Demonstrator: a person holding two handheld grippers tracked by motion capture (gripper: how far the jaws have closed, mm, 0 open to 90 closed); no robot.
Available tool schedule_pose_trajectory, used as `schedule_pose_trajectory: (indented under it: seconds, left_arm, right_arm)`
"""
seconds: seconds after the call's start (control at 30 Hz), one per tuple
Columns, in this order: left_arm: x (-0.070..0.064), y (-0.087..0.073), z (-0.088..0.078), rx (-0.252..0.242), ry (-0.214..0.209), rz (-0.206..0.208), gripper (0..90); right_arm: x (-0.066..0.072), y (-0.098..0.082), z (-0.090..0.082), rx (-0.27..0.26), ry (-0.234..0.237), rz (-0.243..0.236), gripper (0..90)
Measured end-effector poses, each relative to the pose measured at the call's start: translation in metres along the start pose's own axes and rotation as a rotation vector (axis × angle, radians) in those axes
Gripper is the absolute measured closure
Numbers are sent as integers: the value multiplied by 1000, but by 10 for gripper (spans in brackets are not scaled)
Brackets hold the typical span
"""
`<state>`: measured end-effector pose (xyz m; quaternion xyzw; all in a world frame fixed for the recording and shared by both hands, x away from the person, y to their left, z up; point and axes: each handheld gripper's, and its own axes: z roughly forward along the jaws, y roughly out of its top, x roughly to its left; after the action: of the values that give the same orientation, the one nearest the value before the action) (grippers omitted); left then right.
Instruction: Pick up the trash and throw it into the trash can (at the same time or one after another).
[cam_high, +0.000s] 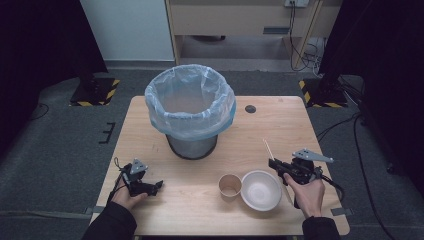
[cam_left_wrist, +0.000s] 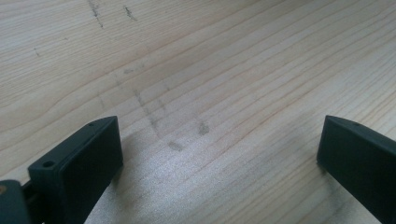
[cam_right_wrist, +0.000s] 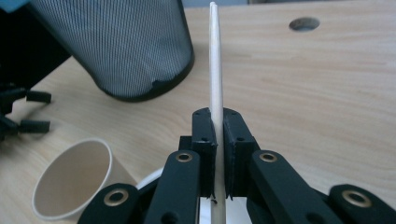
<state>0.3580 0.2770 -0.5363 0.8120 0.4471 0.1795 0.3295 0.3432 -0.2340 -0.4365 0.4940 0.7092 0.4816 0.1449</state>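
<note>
A single wooden stick (cam_right_wrist: 215, 70) is clamped upright between the right gripper (cam_right_wrist: 215, 135)'s closed jaws, raised over the worktop (cam_high: 280, 125) beside one paper cup (cam_high: 230, 185) and one white bowl (cam_high: 260, 190). The left gripper (cam_high: 150, 187) is rested low, jaws spread wide over bare wood. One lined bin (cam_high: 190, 112) is seen behind.

floor (cam_high: 55, 150): grey carpet | wall (cam_high: 127, 27): white | cabinet (cam_high: 240, 17): wooden
</note>
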Motion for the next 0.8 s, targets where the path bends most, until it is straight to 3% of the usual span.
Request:
schedule_pose_trajectory:
  seconds: [0.3, 0.47, 0.73, 0.8]
  left_arm:
    - [0, 0, 0, 0, 0, 0, 0]
    - [0, 0, 0, 0, 0, 0, 0]
    - [0, 0, 0, 0, 0, 0, 0]
    - [0, 0, 0, 0, 0, 0, 0]
  right_arm:
    - [0, 15, -6, -69, -15, -16, 855]
    - [-2, 28, -11, -126, -12, -7, 855]
    - [7, 61, -19, -258, 16, -23, 855]
    - [8, 64, -20, -269, 22, -24, 855]
